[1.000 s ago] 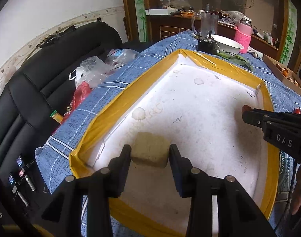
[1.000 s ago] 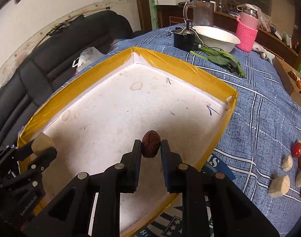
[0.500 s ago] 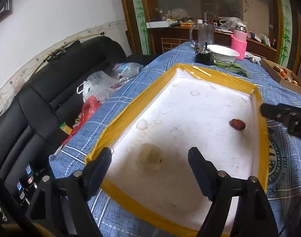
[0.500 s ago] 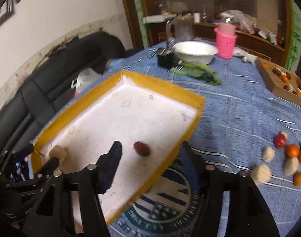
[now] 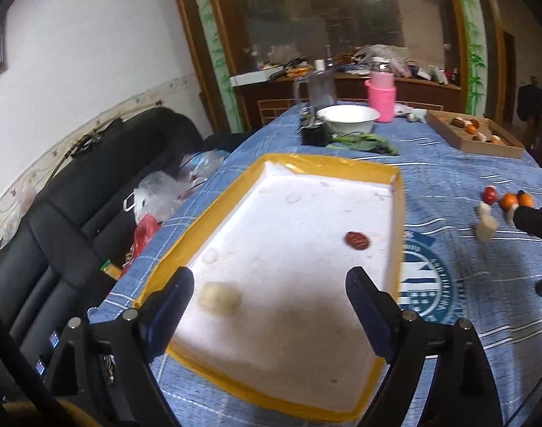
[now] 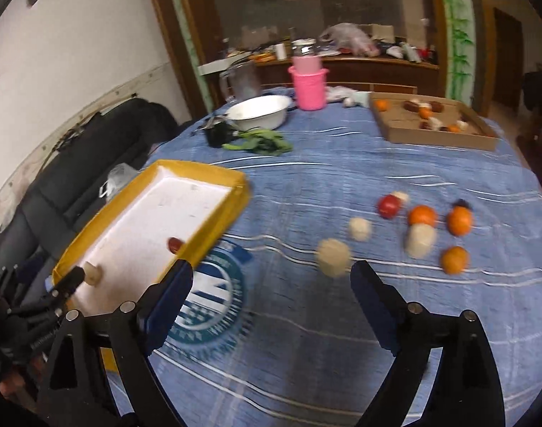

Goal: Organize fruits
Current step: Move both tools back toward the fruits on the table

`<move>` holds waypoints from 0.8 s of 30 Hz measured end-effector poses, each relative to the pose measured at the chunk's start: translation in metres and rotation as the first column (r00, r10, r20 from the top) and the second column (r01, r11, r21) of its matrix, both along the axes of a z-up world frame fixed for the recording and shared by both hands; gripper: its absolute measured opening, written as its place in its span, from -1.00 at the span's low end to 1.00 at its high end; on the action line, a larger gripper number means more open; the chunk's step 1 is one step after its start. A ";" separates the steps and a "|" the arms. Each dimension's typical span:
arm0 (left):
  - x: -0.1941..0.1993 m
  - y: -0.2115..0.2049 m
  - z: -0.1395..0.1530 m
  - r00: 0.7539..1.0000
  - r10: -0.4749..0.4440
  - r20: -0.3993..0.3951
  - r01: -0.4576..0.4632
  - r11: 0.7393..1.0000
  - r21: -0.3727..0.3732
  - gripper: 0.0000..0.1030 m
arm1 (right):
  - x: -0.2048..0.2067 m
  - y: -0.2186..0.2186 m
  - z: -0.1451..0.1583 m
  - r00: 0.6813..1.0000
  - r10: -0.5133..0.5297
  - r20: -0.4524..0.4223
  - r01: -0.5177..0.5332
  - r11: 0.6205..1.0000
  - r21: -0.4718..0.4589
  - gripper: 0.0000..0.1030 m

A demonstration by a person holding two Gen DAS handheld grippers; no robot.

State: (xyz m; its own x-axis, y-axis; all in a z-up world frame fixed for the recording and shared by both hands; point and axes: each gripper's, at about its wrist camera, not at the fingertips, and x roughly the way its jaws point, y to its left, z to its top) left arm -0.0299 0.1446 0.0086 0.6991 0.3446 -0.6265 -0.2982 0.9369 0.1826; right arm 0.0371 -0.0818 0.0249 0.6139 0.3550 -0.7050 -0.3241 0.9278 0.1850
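Observation:
A yellow-rimmed white tray (image 5: 214, 210) (image 6: 214, 169) lies on the blue cloth. In it rest a pale chunk (image 5: 219, 299) (image 6: 92, 272) near the front left and a dark red date (image 5: 357, 240) (image 6: 175, 244) at the right side. My left gripper (image 5: 269, 307) hovers over the tray's near end, jaws opening with nothing between them. My right gripper (image 6: 271, 297) hangs over bare cloth to the tray's right, jaws opening and holding nothing. Loose fruit lies ahead of it: pale pieces (image 6: 333, 257), oranges (image 6: 422, 215) and a red one (image 6: 388, 205).
A cardboard box (image 6: 434, 135) holding more fruit sits far right. A white bowl (image 6: 258, 111), pink cup (image 6: 308, 87), glass jug (image 6: 244, 80) and green leaves (image 6: 260, 142) stand at the back. A black sofa with plastic bags (image 5: 153, 195) borders the table's left edge.
Both grippers let go: the pale chunk and the date now lie in the tray. Both pulled back and up, and the right swung away to the right over the cloth.

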 end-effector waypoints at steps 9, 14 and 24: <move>-0.001 -0.044 0.002 0.993 -0.118 0.009 0.119 0.992 -0.041 0.78 | -0.042 -0.083 0.009 0.989 -0.125 0.075 0.127 0.992 -0.018 0.78; 0.009 -0.078 -0.012 0.975 -0.220 -0.020 0.217 0.972 -0.088 0.80 | -0.059 -0.126 -0.013 0.980 -0.195 0.027 0.196 0.980 -0.030 0.78; 0.032 -0.120 -0.027 0.952 -0.302 -0.051 0.291 0.943 -0.162 0.80 | -0.040 -0.115 -0.062 0.988 -0.135 -0.079 0.126 0.986 -0.107 -0.06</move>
